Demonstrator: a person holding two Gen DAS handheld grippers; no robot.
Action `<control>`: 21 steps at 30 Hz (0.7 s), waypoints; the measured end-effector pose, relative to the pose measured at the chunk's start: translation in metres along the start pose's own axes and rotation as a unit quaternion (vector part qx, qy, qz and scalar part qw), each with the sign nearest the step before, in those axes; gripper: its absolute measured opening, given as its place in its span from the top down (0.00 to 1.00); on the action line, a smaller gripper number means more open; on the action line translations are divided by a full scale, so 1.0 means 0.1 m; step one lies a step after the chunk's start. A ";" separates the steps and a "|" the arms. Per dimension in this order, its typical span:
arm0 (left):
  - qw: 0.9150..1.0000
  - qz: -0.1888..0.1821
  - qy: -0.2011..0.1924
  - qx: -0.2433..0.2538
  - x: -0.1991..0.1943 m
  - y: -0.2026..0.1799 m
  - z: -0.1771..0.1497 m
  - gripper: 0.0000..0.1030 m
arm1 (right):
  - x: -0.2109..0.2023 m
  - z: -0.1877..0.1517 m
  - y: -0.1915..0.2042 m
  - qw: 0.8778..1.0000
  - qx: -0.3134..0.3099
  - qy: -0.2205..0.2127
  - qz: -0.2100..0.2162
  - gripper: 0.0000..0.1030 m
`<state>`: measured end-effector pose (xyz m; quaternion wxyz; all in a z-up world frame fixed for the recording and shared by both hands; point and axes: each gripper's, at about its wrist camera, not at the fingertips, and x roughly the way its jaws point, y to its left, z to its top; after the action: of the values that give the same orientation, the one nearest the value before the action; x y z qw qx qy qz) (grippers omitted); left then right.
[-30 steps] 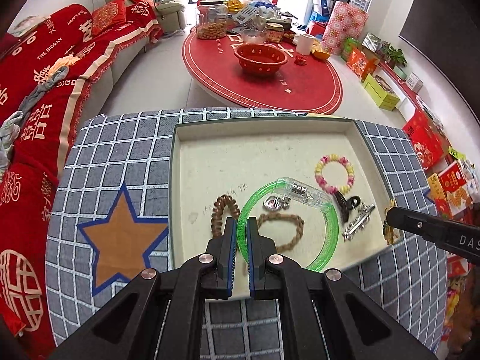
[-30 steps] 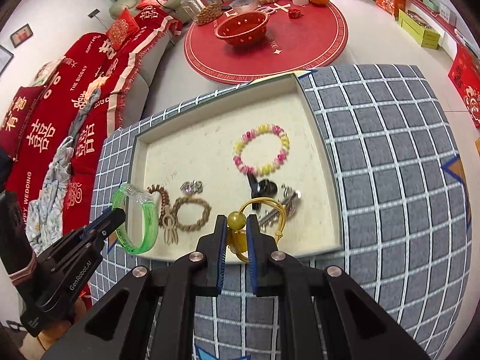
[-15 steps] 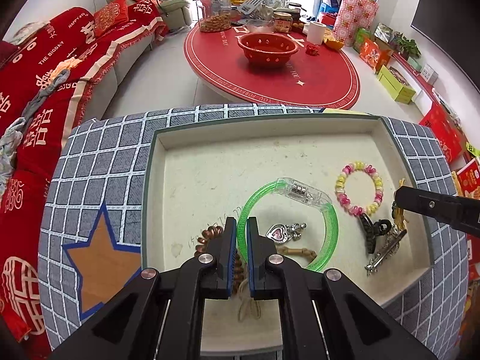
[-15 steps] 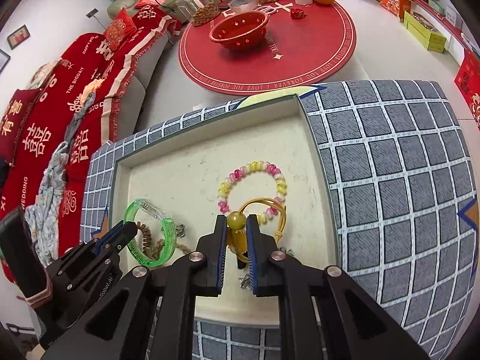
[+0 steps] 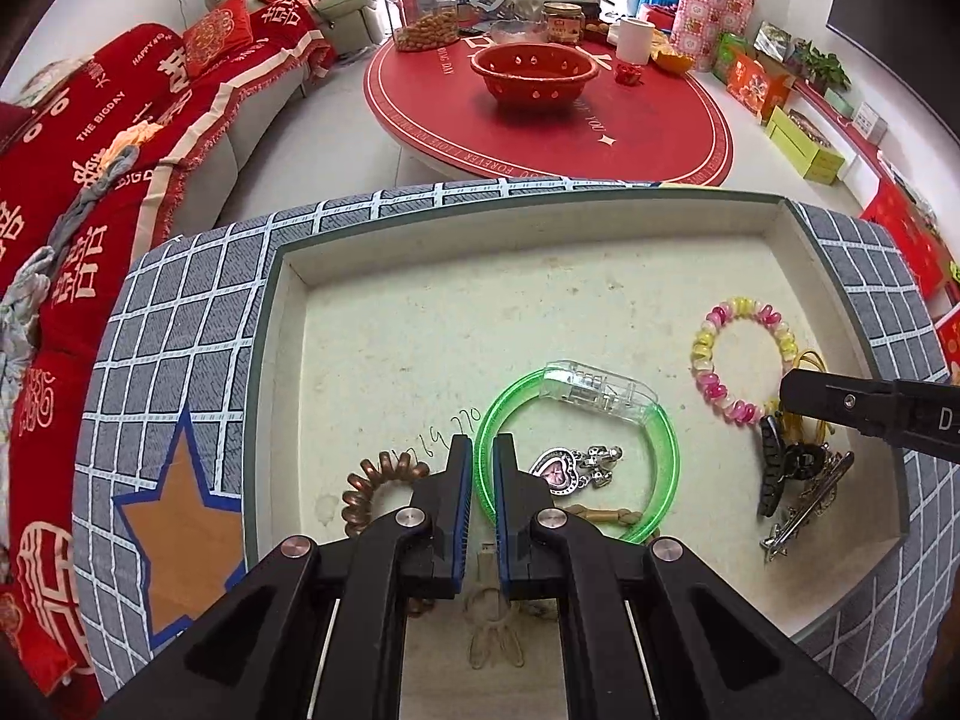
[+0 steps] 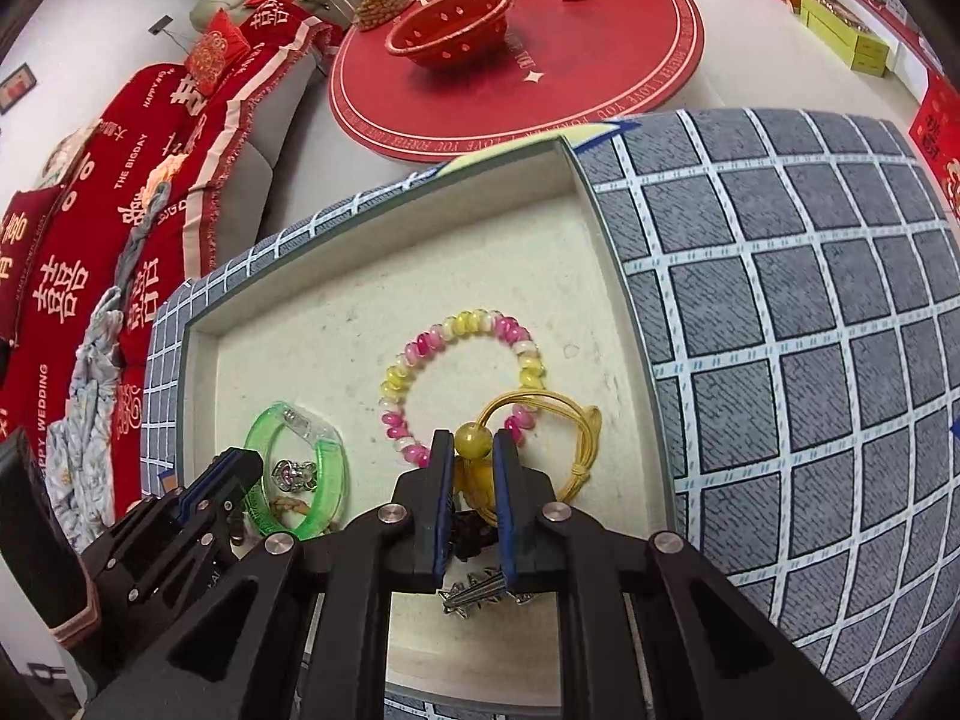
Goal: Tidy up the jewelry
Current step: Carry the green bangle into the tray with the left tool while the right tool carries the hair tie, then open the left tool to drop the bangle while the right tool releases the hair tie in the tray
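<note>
Both grippers sit over the shallow cream-lined tray (image 5: pixel 288 324) on the grey checked cushion top (image 5: pixel 174 348). Left gripper (image 5: pixel 478 468): jaws nearly together, pinching the band of the translucent green bangle (image 5: pixel 663 480) at its left side; the bangle's clear clasp block faces the tray's far edge, and the ring lies over the tray's near middle. Inside the ring is a small silver heart charm (image 5: pixel 573 468); a tan braided loop (image 5: pixel 600 519) lies partly under the ring's near side. A brown spiral hair tie (image 5: pixel 375 480) is just beside the left finger, toward the tray's near-left corner. Right gripper (image 6: pixel 471 462): jaws nearly together, clamped on the yellow bead of a yellow cord bracelet (image 6: pixel 576 426); the cord loops out to the right of the fingers, close to the tray's right wall. The cord overlaps the near edge of the pink-and-yellow bead bracelet (image 6: pixel 420 354), which lies flat by the tray's right side. A black claw clip (image 5: pixel 780 468) and a silver hair clip (image 5: pixel 804 516) lie near the tray's near-right corner, partly under the right gripper.
</note>
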<state>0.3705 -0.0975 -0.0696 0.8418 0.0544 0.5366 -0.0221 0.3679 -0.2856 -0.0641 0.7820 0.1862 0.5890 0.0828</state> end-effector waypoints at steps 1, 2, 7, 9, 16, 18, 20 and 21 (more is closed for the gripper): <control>1.000 0.002 0.001 0.002 0.00 0.00 -0.01 0.81 | 0.01 0.00 -0.02 1.000 0.003 0.000 0.006 0.86; 1.000 0.003 0.002 0.003 0.01 -0.01 -0.01 0.81 | 0.01 0.00 -0.03 1.000 0.005 0.000 0.007 0.86; 1.000 0.007 0.004 0.006 0.00 -0.02 0.00 0.81 | 0.03 0.00 -0.03 1.000 0.006 0.009 0.012 0.85; 1.000 0.006 0.005 0.006 -0.02 -0.03 0.00 0.81 | 0.04 -0.01 -0.04 1.000 0.012 0.013 0.016 0.83; 1.000 0.018 -0.015 0.003 -0.17 -0.02 -0.01 0.81 | -0.03 -0.03 -0.07 0.997 0.037 0.012 0.061 0.54; 1.000 0.017 -0.017 0.000 -0.20 -0.01 0.00 0.81 | -0.07 -0.03 -0.07 0.997 0.042 0.012 0.070 0.54; 1.000 0.018 -0.016 0.001 -0.22 -0.01 0.00 0.81 | -0.11 -0.04 -0.08 0.996 0.047 0.009 0.074 0.53; 1.000 0.019 -0.018 0.003 -0.24 -0.02 0.00 0.81 | -0.14 -0.05 -0.09 0.996 0.050 0.007 0.076 0.53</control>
<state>0.3607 -0.0996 -0.0483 0.8515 0.0665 0.5200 -0.0086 0.3588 -0.2976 -0.0565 0.7590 0.2683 0.5822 0.1138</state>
